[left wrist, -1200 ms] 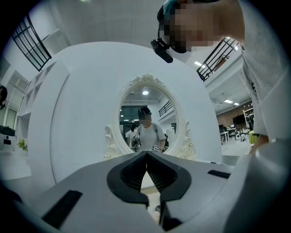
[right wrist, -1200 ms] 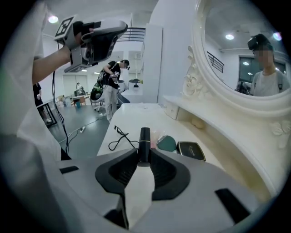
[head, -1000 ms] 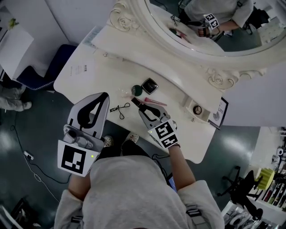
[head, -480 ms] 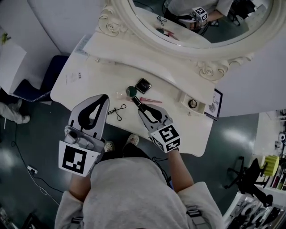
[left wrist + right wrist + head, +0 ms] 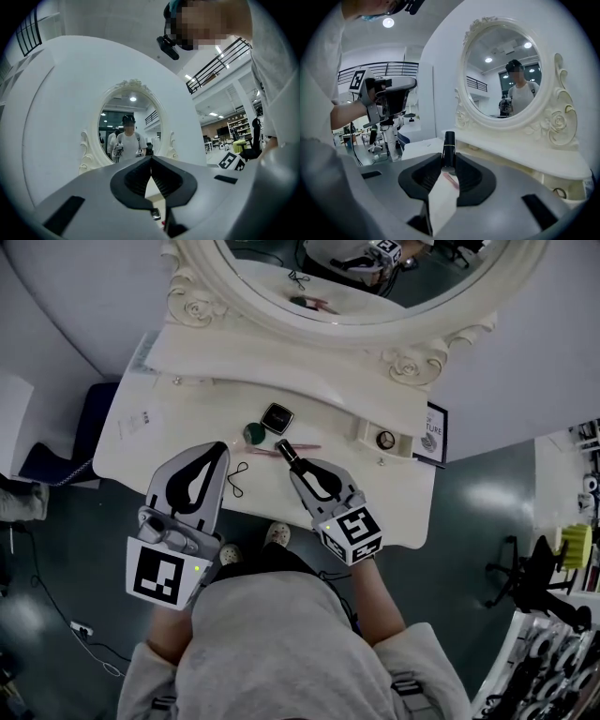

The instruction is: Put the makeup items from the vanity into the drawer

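My right gripper (image 5: pixel 287 457) is shut on a slim black makeup tube (image 5: pixel 282 448) and holds it just above the white vanity top (image 5: pixel 178 409). In the right gripper view the tube (image 5: pixel 449 149) stands upright between the jaws of the right gripper (image 5: pixel 449 163). A green round item (image 5: pixel 253 434), a black compact (image 5: pixel 277 418), a pink stick (image 5: pixel 302 448) and an eyelash curler (image 5: pixel 236 479) lie on the vanity. My left gripper (image 5: pixel 218 448) hovers over the front edge beside the curler, shut and holding nothing; its tips meet in the left gripper view (image 5: pixel 151 163). No drawer shows.
An ornate oval mirror (image 5: pixel 375 277) rises at the back of the vanity. A small tray with a round item (image 5: pixel 385 439) and a framed card (image 5: pixel 431 435) sit at the right end. A blue chair (image 5: pixel 89 418) stands left of the vanity. Dark floor lies all around.
The head view has swung, so the vanity now sits higher and further left. My right gripper keeps its hold on the black tube. The left gripper has barely moved.
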A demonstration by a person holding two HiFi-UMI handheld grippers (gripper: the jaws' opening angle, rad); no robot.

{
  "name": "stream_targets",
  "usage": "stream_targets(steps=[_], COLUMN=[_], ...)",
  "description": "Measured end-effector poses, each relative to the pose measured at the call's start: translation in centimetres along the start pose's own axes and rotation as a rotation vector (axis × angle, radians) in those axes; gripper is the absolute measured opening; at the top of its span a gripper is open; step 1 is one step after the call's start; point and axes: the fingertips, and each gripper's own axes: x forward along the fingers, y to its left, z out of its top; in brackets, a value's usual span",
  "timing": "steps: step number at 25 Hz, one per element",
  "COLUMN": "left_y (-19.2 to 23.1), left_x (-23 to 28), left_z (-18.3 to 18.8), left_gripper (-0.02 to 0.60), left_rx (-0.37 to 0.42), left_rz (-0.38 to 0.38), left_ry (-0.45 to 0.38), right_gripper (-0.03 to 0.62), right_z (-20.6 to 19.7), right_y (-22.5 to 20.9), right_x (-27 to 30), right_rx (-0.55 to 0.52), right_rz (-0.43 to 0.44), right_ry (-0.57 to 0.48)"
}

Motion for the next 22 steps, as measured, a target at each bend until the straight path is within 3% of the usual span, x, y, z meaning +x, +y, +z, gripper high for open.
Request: stream_targets(steps=[22], left_y=[-4.7], left_x=[2.7], left_z=[0.9], left_gripper=[0.015], left_rx=[-0.01], left_rz=[-0.169], left_ry=[-0.043], right_gripper=[0.095], right_z=[0.7], right_y=[-3.6], right_x=[-8.3], right_rx=[0.119], right_rz=[-0.244], right_ry=[-0.14])
